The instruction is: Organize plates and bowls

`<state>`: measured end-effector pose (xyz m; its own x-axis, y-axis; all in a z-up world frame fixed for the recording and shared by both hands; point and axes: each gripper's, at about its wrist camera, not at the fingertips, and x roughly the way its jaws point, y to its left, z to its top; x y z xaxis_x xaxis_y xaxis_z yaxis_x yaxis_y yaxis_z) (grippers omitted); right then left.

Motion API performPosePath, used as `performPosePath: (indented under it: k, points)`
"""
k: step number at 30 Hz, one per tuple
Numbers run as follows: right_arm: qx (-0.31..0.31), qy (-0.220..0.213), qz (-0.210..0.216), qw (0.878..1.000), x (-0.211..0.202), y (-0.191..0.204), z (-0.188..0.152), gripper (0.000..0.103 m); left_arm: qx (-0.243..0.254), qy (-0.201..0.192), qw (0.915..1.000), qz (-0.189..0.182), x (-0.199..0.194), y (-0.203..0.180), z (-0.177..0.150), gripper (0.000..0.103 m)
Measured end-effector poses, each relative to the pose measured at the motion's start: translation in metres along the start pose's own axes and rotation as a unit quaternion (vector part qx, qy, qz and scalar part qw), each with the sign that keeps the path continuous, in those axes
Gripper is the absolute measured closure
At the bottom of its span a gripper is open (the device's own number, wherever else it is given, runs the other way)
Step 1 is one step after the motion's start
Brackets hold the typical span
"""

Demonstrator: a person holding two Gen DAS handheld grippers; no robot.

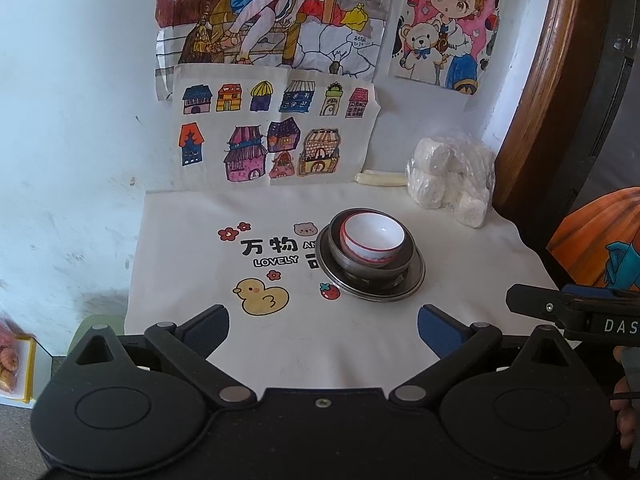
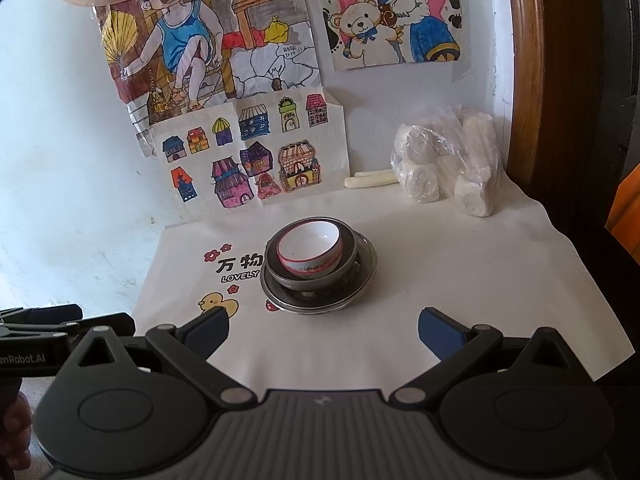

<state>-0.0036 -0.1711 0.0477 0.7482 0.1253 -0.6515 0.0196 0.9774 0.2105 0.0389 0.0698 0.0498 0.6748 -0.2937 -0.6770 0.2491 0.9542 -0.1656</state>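
A white bowl (image 1: 373,240) with a red rim sits tilted inside a dark metal bowl (image 1: 368,266), which rests on a steel plate (image 1: 412,280). The same stack shows in the right wrist view as white bowl (image 2: 310,249), metal bowl (image 2: 344,268) and plate (image 2: 366,276). My left gripper (image 1: 323,330) is open, well short of the stack, nothing between its blue pads. My right gripper (image 2: 323,330) is open too, also back from the stack and empty.
A white cloth (image 1: 192,248) with a duck print covers the table. A plastic bag of white rolls (image 1: 452,178) stands at the back right by a wooden frame (image 1: 532,92). Drawings (image 1: 272,136) hang on the wall behind. The right gripper's body (image 1: 576,308) shows at right.
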Motion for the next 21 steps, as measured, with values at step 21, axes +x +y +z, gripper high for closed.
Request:
performPosePath:
  k: [21]
  points:
    - [-0.003,0.014,0.001,1.0,0.012,-0.002,0.007,0.0,-0.003,0.016,0.9999,-0.001,0.014,0.002,0.004,0.002]
